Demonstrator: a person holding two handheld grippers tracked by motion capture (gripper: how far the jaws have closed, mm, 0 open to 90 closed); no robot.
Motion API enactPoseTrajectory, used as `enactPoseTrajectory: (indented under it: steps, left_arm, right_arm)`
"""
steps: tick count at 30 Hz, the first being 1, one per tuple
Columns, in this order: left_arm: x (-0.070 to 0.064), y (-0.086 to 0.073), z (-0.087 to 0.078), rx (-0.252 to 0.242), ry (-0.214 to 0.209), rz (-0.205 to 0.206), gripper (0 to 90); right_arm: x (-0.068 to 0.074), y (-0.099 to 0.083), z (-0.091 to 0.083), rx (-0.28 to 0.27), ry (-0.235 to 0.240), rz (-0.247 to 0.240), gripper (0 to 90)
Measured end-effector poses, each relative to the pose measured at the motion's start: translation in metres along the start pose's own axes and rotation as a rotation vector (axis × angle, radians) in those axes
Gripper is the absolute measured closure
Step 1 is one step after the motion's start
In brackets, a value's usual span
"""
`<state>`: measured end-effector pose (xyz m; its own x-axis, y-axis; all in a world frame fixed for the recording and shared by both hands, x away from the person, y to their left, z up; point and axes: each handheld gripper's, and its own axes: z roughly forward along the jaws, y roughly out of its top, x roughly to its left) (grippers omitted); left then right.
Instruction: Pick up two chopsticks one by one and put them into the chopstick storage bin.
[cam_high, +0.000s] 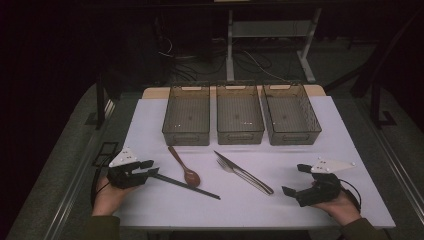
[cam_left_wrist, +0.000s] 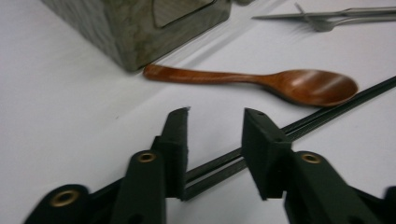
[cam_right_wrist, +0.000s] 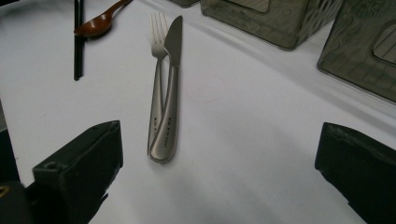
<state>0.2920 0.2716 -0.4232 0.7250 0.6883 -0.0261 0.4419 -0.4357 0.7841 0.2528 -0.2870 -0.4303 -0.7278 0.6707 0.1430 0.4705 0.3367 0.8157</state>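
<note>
a pair of black chopsticks (cam_high: 187, 183) lies flat on the white table, side by side and touching, slanting from lower right to upper left, just beside the bowl of a brown wooden spoon (cam_high: 185, 167).

Your left hand (cam_high: 107, 192) held left gripper (cam_high: 148, 168) low at near left of table, jaws pointed right, grey plate on top. Its jaws stood apart with narrow gap, fingers (cam_left_wrist: 175, 140) straddling thin dark sticks, not clamped. Your right hand (cam_high: 342, 205) cupped right gripper (cam_high: 295, 179) from below at near right, jaws pointed left. Its jaws stood wide apart, pads (cam_right_wrist: 81, 168) at both edges of right gripper view. Both sleeves entered from bottom edge.
</note>
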Motion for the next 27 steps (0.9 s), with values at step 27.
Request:
enactPoseTrajectory:
  steps: [27]
  left_arm:
    - [0.013, -0.004, 0.021, 0.146, 0.054, -0.007, 89.0]
  right_arm:
    - [0.0, 0.0, 0.001, 0.01, -0.005, 0.004, 1.2]
